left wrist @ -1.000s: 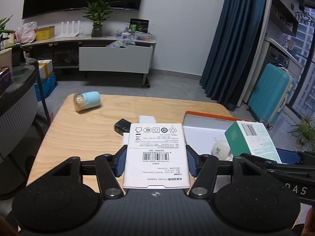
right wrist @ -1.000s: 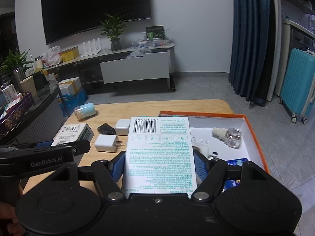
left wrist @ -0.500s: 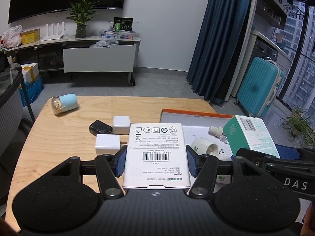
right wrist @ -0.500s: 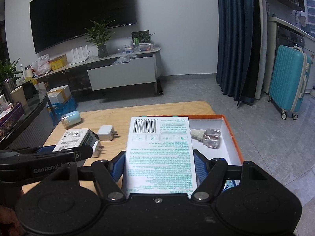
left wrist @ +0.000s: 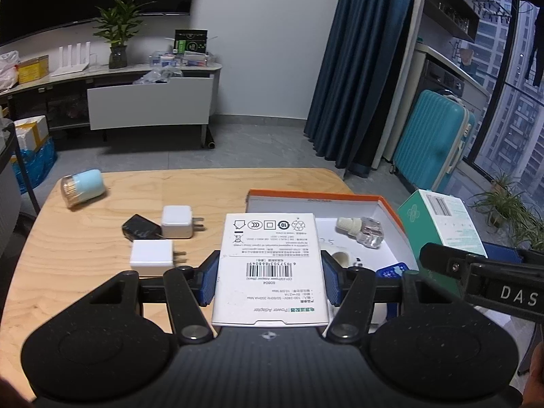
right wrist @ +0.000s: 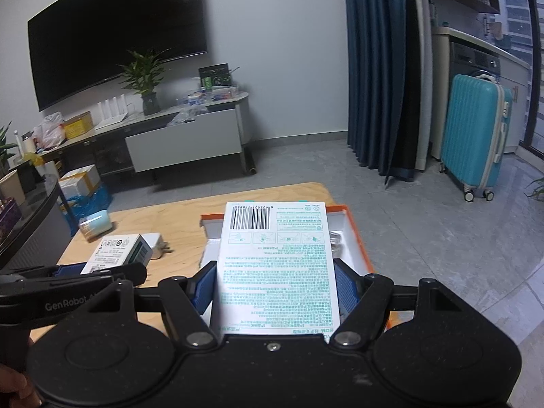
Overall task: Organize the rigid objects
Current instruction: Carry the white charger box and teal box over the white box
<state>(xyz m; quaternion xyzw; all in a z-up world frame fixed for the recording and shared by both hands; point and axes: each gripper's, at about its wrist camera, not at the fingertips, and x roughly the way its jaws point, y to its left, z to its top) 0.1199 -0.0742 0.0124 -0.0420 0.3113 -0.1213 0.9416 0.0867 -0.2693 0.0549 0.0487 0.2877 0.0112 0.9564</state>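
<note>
The wooden desk [left wrist: 85,272] has bare room along its near left edge. At its right end sits an orange-rimmed box [left wrist: 316,197] holding a small clear bottle [left wrist: 363,231]. The left claw [left wrist: 268,280] pinches a white adapter box [left wrist: 270,265]; the right claw [right wrist: 275,289] pinches a green-printed carton [right wrist: 277,265] above the orange-rimmed box.

White box [left wrist: 272,265], orange-rimmed tray [left wrist: 316,197]

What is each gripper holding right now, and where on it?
Left gripper clamps the white power adapter box by its long sides; right gripper clamps the green-printed box likewise.
</note>
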